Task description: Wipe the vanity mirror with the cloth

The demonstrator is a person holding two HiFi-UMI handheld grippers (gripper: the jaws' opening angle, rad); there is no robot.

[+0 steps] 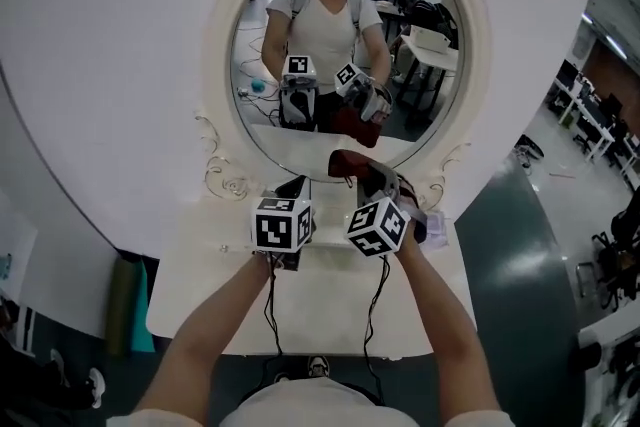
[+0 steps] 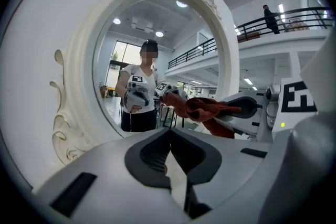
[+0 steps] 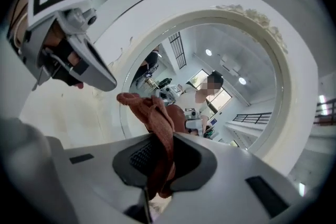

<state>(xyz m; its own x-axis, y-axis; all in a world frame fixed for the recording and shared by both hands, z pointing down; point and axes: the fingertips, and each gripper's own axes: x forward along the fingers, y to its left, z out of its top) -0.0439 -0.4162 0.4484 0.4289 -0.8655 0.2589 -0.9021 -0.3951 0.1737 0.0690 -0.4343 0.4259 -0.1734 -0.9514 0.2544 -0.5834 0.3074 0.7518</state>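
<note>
The oval vanity mirror in its white ornate frame stands at the back of a white table. A dark red cloth is bunched just in front of the mirror's lower rim, with my right gripper shut on it. In the right gripper view the cloth rises from between the jaws toward the mirror. My left gripper is level with the right one, shut and holding nothing; its jaws meet below the mirror. The cloth shows to its right.
A green bottle-like object stands on the floor left of the table. A small purplish item lies at the table's right edge. Black cables hang from both grippers over the table front. A white wall rises behind the mirror.
</note>
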